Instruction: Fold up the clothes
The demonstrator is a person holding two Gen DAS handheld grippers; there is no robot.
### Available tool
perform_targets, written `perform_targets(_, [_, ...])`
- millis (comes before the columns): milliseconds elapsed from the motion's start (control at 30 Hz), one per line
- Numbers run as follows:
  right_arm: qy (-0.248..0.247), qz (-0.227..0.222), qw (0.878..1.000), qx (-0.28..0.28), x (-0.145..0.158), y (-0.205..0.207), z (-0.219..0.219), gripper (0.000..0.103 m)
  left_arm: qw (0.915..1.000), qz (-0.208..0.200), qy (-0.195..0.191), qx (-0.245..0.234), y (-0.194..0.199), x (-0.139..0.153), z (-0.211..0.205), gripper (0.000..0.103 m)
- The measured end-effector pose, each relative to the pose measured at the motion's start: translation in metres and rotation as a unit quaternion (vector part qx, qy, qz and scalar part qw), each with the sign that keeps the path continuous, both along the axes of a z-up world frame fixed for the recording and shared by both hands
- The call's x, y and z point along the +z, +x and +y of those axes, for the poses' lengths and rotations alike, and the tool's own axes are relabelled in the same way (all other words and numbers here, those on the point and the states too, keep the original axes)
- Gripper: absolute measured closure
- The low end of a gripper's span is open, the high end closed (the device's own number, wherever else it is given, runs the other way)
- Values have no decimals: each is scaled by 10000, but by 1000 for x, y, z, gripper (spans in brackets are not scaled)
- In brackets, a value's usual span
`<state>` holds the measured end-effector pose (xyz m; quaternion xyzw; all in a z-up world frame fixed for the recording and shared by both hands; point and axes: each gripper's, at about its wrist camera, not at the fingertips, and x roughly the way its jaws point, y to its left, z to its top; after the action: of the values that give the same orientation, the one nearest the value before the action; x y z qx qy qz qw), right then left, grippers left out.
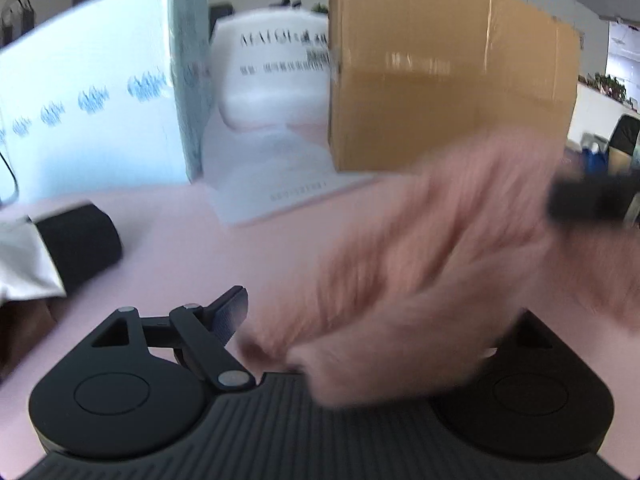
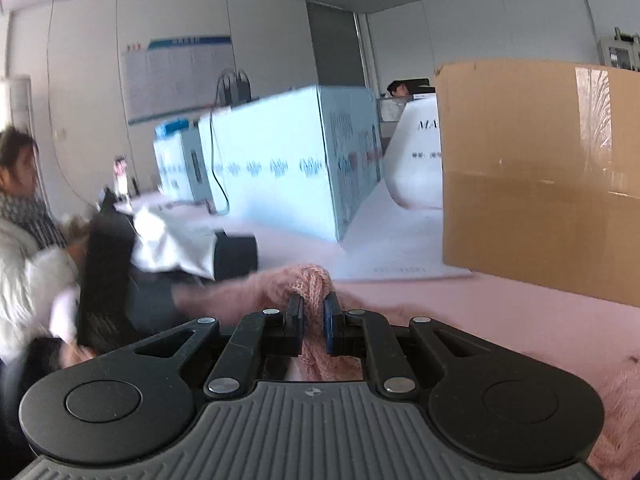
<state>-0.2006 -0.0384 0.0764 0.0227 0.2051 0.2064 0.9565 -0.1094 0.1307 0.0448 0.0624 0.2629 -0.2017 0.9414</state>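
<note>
Left wrist view: the left gripper (image 1: 360, 332) stands with its jaws set wide. Only its left finger (image 1: 230, 316) shows clearly; the right one is hidden behind a pink knitted garment (image 1: 440, 272), which is smeared by motion blur and drapes from the upper right down across the gripper body. Whether the pads press on the knit cannot be told from this view. At the upper right edge of the garment a dark blurred shape (image 1: 584, 200) touches the cloth; its identity is not clear. The pink table surface (image 1: 200, 248) extends ahead to a brown cardboard box (image 1: 448, 80), a white bag with printed lettering (image 1: 272, 80) and a pale blue carton (image 1: 92, 112). At the left lies a dark and white bundle of cloth (image 1: 60, 248).

Right wrist view: the right gripper (image 2: 314, 312) is closed narrowly on a bunched fold of the pink knitted garment (image 2: 312, 280), which stands up between the pads and runs back over the gripper body. More of the knit lies on the pink table surface (image 2: 500, 312) at the lower right. This view alone shows a seated person in a white jacket and grey scarf (image 2: 24, 248) at the far left, a wall chart (image 2: 180, 76) and the room's ceiling. The brown cardboard box (image 2: 540, 180), the pale blue carton (image 2: 280, 160) and the dark and white bundle of cloth (image 2: 180, 248) appear again.
</note>
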Motion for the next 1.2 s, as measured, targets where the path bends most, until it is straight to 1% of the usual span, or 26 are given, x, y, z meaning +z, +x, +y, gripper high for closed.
perform_targets(67, [-40,134,9999,82,-10,1,3,94,9988,-214,33,447,-1,1,11,23])
perform_targets(100, [-10,294,9993,220,-17,1,6,94,9972,-320,49,670,-1,2,17,27])
perform_targets(133, [-31,395,9987,323,-25,0,10,94,9963,-345,71,778,0,1,20,32])
perform_targets(167, [-79,445,9982,394,-30,-1,15,94,9963,-239,91,821,3,-1,25,46])
perform_targets(200, [-127,494,9976,465,-35,-2,20,94,9963,-132,93,843,5,-3,28,56])
perform_targets(233, [-165,543,9970,532,-40,-2,25,94,9962,-15,95,863,8,-6,31,61])
perform_targets(267, [-178,593,9963,590,-44,-1,29,94,9957,100,124,910,11,-8,33,69])
perform_targets(333, [-192,673,9950,718,-50,2,37,94,9936,143,284,1085,15,-11,37,71])
perform_targets(367, [-196,683,9947,749,-51,3,39,94,9933,107,325,1101,14,-11,39,71])
perform_targets(433, [-223,738,9928,911,-51,4,44,91,9941,80,342,1022,12,-11,42,65])
perform_targets(467, [-239,737,9926,931,-51,2,44,87,9951,101,348,916,9,-10,44,49])
perform_targets(500, [-247,733,9925,947,-50,0,43,84,9959,127,327,838,6,-9,46,27])
perform_targets(533, [-240,720,9926,952,-49,-2,40,71,9963,143,289,802,3,-8,48,19])
perform_targets(567, [-225,674,9929,949,-47,-7,36,65,9965,152,250,781,2,-7,50,18])
perform_targets(600, [-204,525,9943,910,-41,-13,29,60,9968,180,190,753,0,-5,52,18])
perform_targets(633, [-237,303,9959,824,-34,-22,19,60,9971,258,124,703,-2,-3,55,18])
perform_targets(700, [-361,91,9971,662,-28,-32,7,59,9969,431,8,653,-1,-1,60,18])
perform_targets(767, [-504,-123,9983,280,-21,-45,-16,58,9952,777,-182,565,-1,1,63,18])
perform_targets(867, [-497,-200,9976,-447,-17,-61,-58,58,9925,1122,-140,459,-3,-1,53,18])
perform_targets(933, [-367,-175,9920,-1198,-18,-78,-92,58,9915,1244,-80,378,-6,-2,43,18])
perform_targets(1000, [-242,-85,9865,-1620,-21,-89,-109,58,9917,1262,-71,248,-12,2,30,18])
perform_targets(1033, [-125,13,9811,-1933,-26,-96,-123,58,9920,1235,-70,232,-14,5,23,18])
perform_targets(1100, [92,189,9712,-2372,-37,-103,-146,58,9928,1170,-72,254,-17,9,16,18])
perform_targets(1167, [192,289,9644,-2623,-43,-105,-159,58,9938,1071,-124,281,-22,18,7,18])
perform_targets(1200, [240,356,9588,-2808,-48,-106,-166,58,9939,1057,-170,278,-23,21,5,18])
